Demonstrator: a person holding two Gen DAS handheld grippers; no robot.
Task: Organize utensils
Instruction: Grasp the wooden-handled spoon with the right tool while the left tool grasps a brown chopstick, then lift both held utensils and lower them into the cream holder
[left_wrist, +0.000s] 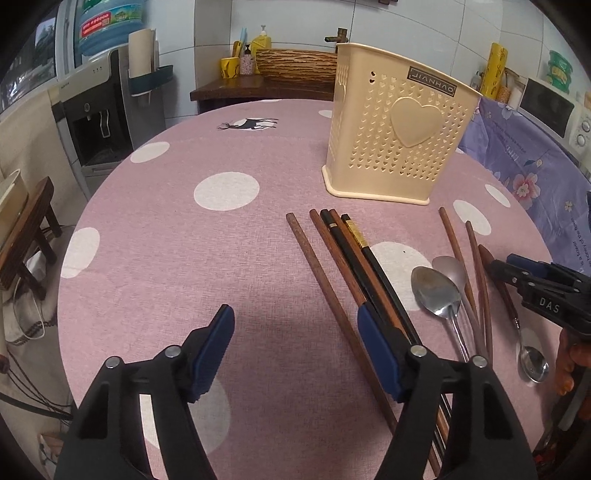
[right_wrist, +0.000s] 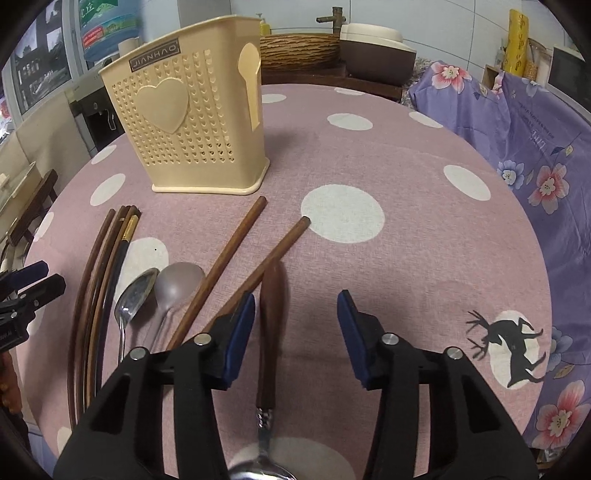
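Note:
A cream perforated utensil holder (left_wrist: 402, 125) stands upright on the pink dotted tablecloth (left_wrist: 184, 240). In front of it lie several brown and black chopsticks (left_wrist: 347, 251) and two metal spoons (left_wrist: 436, 291). My left gripper (left_wrist: 295, 317) is open; the leftmost brown chopstick (left_wrist: 317, 273) runs between its fingers, close to the right pad, and is not pinched. My right gripper (right_wrist: 295, 299) is open over a wooden-handled spoon (right_wrist: 271, 332), whose handle lies between the fingers beside the left pad. Two brown chopsticks (right_wrist: 236, 243) lie just to its left.
A purple floral cloth (right_wrist: 517, 129) covers something along the table's right side. Behind the table are a dark wooden shelf with a woven basin (left_wrist: 295, 64) and a water dispenser (left_wrist: 96, 110). A wooden stool (left_wrist: 29, 229) stands beyond the table's left edge.

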